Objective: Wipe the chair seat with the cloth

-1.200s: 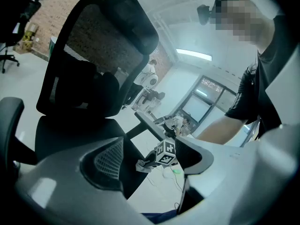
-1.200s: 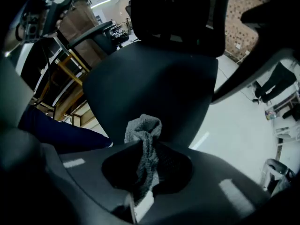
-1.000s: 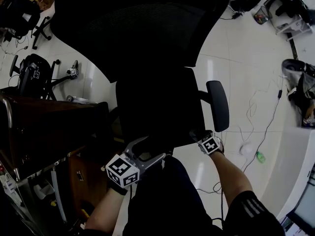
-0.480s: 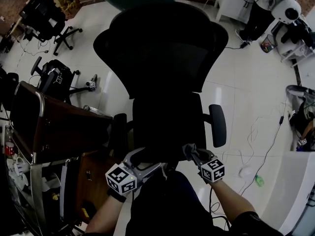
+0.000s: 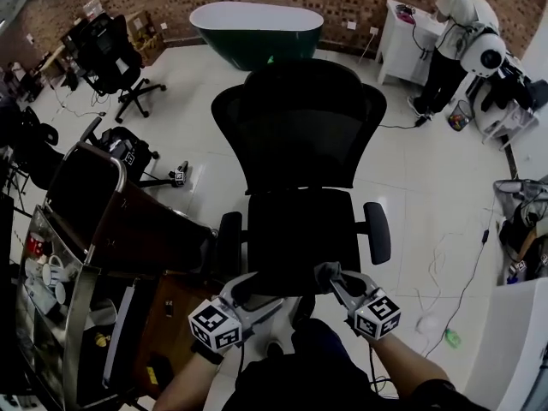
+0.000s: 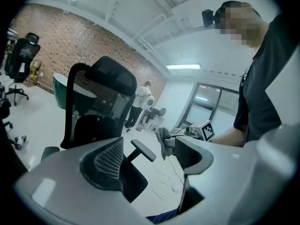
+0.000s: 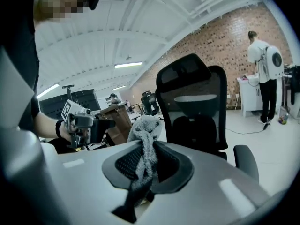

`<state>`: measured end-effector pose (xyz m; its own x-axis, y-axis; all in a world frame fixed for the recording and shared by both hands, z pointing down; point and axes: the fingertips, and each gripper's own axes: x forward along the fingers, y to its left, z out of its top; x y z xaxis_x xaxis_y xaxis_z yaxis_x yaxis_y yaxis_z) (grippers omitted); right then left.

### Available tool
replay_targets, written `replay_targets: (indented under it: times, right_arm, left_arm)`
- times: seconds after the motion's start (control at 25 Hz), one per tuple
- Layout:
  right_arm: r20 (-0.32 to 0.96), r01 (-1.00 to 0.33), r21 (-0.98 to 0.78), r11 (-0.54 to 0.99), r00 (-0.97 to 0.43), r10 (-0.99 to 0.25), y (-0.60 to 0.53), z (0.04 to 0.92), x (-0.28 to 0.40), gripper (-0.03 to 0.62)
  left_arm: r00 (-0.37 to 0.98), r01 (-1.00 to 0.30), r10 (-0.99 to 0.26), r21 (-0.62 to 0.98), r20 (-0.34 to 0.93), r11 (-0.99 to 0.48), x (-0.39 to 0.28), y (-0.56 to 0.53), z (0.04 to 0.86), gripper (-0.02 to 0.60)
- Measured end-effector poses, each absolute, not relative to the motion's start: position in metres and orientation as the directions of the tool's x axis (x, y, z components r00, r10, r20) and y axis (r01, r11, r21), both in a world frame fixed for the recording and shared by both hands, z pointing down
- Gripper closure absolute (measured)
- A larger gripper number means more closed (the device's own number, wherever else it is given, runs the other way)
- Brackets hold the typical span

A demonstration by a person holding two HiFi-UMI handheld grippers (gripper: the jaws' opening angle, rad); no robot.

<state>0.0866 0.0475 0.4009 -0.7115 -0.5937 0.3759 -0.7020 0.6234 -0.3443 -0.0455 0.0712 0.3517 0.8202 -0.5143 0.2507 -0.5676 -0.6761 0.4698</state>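
A black office chair with a mesh back [image 5: 300,135] faces me in the head view, its dark seat [image 5: 300,234] just beyond both grippers. My right gripper [image 5: 336,279] is shut on a grey cloth [image 5: 329,271] at the seat's front right edge. In the right gripper view the cloth [image 7: 144,128] is pinched between the jaws and bunches up above them. My left gripper [image 5: 264,287] hovers open at the seat's front left edge with nothing in it. The left gripper view shows the right gripper's cloth [image 6: 163,142] hanging off to the side.
A brown desk [image 5: 128,229] and a rack with cups [image 5: 51,272] stand close on the left. The chair's armrests [image 5: 378,232] flank the seat. Cables [image 5: 454,255] lie on the white floor at right. Another chair [image 5: 116,54], a green tub [image 5: 257,28] and a person [image 5: 454,24] are far back.
The head view has tilted up, so the whole chair and room now show. The right gripper with the cloth has shifted from beside the right armrest toward the seat's front edge.
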Motion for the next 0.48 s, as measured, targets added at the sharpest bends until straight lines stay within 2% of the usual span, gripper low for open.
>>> replay_targets:
  times: [0.48]
  right_arm:
    - [0.244, -0.784, -0.409, 0.467, -0.587, -0.772, 0.207, 0.326, 0.058, 0.545]
  left_arm:
    - [0.853, -0.519, -0.487, 0.415, 0.19, -0.747, -0.099, 0.244, 0.306, 0.21]
